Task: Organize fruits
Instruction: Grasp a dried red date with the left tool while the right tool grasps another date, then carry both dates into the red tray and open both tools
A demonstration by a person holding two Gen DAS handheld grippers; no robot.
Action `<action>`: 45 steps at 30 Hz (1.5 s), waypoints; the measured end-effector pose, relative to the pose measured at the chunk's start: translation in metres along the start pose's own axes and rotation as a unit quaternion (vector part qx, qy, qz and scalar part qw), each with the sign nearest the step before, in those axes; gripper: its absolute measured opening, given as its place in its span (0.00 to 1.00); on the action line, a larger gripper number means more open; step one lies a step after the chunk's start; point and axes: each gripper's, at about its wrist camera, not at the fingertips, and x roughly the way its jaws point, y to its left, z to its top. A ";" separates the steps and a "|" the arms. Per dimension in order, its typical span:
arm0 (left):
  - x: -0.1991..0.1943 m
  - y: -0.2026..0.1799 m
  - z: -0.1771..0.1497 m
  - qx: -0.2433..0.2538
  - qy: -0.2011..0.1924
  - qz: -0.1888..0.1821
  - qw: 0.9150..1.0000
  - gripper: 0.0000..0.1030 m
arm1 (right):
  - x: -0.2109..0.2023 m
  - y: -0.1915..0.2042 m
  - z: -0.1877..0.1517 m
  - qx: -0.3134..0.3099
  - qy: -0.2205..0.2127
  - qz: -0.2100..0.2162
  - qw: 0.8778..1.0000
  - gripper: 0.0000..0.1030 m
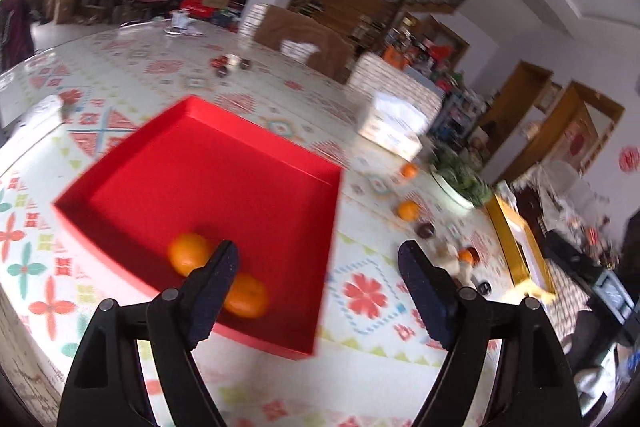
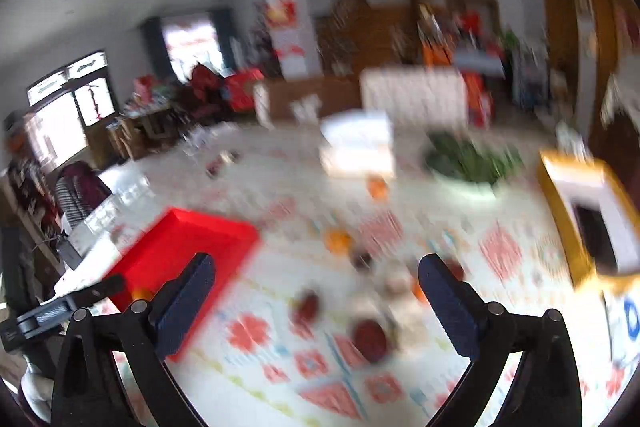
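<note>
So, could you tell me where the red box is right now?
In the left wrist view the red box sits on the patterned table, left of centre, holding two oranges near its front wall.

**Oranges in the red box, more fruit outside**

A big red box (image 1: 224,163) sits open on the surface (image 1: 360,307). It is flat and square with low walls. Two round oranges lie inside it, in the near corner. One orange (image 1: 187,253) sits a little farther back. The other orange (image 1: 246,295) is just beside it, close to the near wall.

More fruit lies on the patterned surface, outside the box and off to its right. Two small oranges (image 1: 408,210) rest there, well apart from the box. A dark round fruit (image 1: 425,229) sits just beside the nearer one. In the right wrist view, some dark red fruits (image 2: 370,339) show, but they are blurry.
</note>
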 end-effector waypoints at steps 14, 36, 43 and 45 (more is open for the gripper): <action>0.097 -0.068 -0.022 0.047 0.099 -0.028 0.994 0.64 | 0.075 -0.039 -0.055 -0.003 0.115 0.059 0.992 0.59; 0.176 -0.116 -0.028 0.150 0.134 0.012 0.979 0.30 | 0.095 -0.032 -0.067 -0.041 0.153 0.039 0.987 0.34; 0.150 -0.111 -0.026 0.132 0.116 -0.010 0.984 0.30 | 0.077 -0.028 -0.070 -0.036 0.147 0.031 0.988 0.34; 0.134 -0.107 -0.023 0.125 0.101 -0.019 0.987 0.30 | 0.071 -0.025 -0.070 -0.037 0.145 0.029 0.988 0.34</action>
